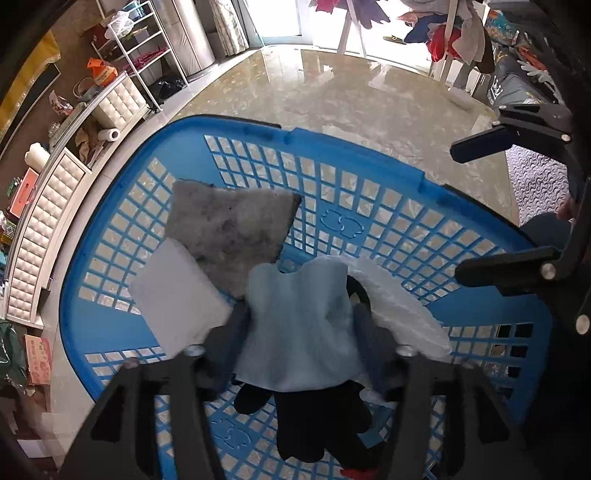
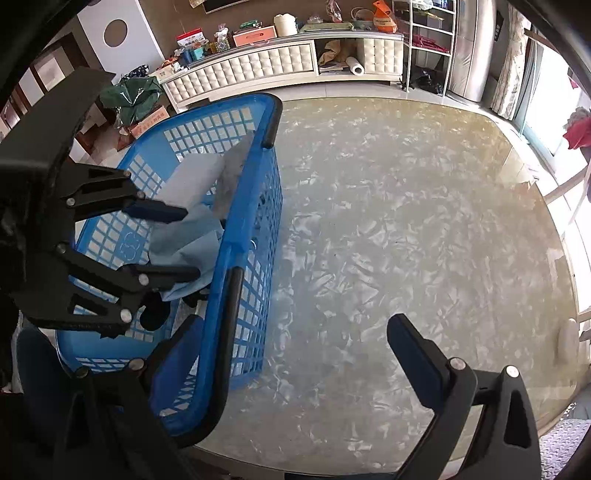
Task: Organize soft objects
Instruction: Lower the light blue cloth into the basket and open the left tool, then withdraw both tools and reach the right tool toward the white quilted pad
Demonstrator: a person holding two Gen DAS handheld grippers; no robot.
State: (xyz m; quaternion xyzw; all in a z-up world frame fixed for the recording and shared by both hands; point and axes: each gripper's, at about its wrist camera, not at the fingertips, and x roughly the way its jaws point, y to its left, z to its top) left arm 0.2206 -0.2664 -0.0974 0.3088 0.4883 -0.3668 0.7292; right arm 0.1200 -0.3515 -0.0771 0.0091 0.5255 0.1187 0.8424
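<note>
A blue plastic basket (image 1: 74,288) stands on a glossy table and holds a grey felt pad (image 1: 229,225), a white foam block (image 1: 177,295), a white cloth (image 1: 402,310) and a black glove (image 1: 314,421). A light blue cloth (image 1: 299,332) lies on top of the pile. My left gripper (image 1: 299,321) points down into the basket, open, with this cloth loose between its fingers. In the right wrist view the left gripper (image 2: 191,243) straddles the same blue cloth (image 2: 184,243). My right gripper (image 2: 295,354) is wide open and holds nothing, its left finger over the basket rim (image 2: 243,206).
The basket stands at the left of the marbled table (image 2: 406,221). A white tufted cabinet (image 2: 277,62) with clutter on top lines the far wall. A metal shelf rack (image 1: 147,55) and a clothes rack (image 1: 443,33) stand beyond the table.
</note>
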